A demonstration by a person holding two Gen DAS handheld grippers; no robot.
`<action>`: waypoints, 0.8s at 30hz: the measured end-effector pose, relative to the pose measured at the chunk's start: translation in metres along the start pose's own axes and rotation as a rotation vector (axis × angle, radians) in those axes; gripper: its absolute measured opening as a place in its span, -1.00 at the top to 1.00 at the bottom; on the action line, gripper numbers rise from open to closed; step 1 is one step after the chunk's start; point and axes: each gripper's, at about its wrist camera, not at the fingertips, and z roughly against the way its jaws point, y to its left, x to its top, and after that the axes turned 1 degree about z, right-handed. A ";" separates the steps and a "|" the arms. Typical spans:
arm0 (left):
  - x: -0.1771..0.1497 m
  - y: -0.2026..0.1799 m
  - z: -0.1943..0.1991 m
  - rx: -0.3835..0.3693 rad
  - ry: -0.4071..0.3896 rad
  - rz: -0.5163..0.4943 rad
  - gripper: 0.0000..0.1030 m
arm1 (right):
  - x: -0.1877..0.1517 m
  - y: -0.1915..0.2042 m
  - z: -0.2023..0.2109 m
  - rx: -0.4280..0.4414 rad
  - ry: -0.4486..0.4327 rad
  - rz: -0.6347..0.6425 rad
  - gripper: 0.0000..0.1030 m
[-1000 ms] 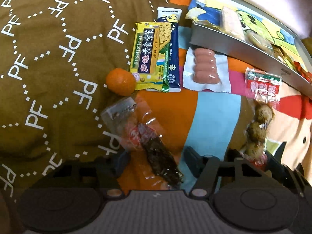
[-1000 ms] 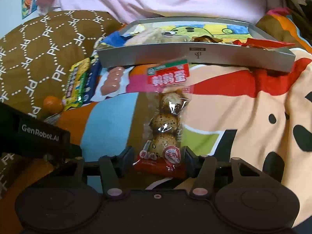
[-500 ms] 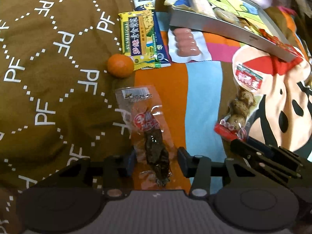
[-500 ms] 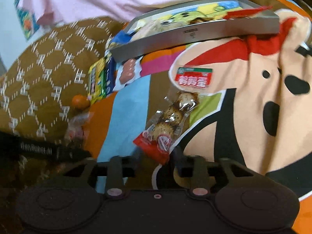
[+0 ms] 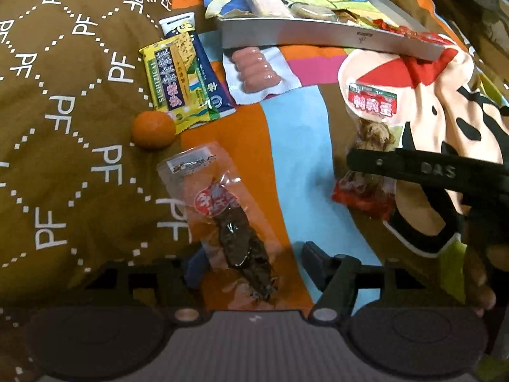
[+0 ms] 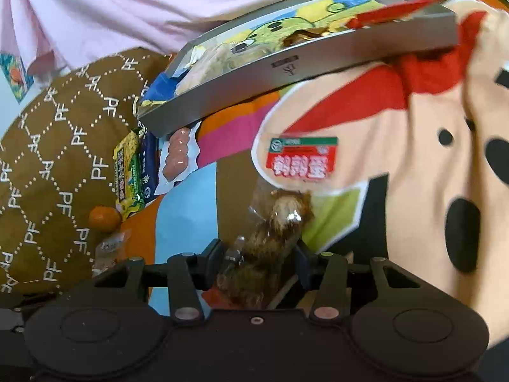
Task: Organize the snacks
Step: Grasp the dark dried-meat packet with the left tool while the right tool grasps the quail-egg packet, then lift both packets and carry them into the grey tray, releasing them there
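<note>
Evidently both hands are mid-pickup on the bed, snacks spread over the blanket so each can be reached singly. The left gripper has just been opening; its jaws stand apart astride the dark dried-snack packet, not pinching it. The right gripper has been closing, jaws pressed on the egg packet, probably to carry it to the tin tray near the bed's far edge, which already holds several snacks.
</note>
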 end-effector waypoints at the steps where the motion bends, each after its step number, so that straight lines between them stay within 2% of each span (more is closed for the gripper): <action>1: 0.001 0.001 -0.001 -0.001 -0.004 0.002 -0.34 | 0.002 0.000 -0.002 -0.005 0.006 0.001 0.12; 3: 0.002 0.002 0.000 -0.002 -0.010 0.015 -0.30 | 0.004 0.000 -0.002 -0.001 0.014 -0.008 0.20; 4: 0.002 0.004 0.000 0.001 -0.015 0.027 -0.16 | 0.003 0.001 0.000 0.003 0.017 -0.009 0.22; 5: 0.003 0.008 0.001 0.004 -0.017 0.041 -0.10 | 0.001 0.001 0.001 0.004 0.021 -0.004 0.36; 6: 0.003 0.011 0.002 -0.001 -0.017 0.056 -0.06 | -0.001 0.003 0.003 -0.004 0.030 0.009 0.40; 9: 0.004 0.018 0.004 -0.022 -0.016 0.106 0.01 | -0.005 0.002 0.012 0.019 0.063 0.012 0.41; 15: 0.003 0.010 0.006 -0.048 -0.003 0.073 0.02 | -0.012 -0.002 0.022 0.086 0.124 0.021 0.37; 18: 0.003 0.006 0.006 -0.045 -0.002 0.062 0.00 | -0.013 -0.006 0.018 0.095 0.129 0.008 0.34; 24: 0.006 0.009 0.003 -0.031 -0.016 0.081 -0.02 | -0.008 -0.002 0.012 0.084 0.125 0.062 0.34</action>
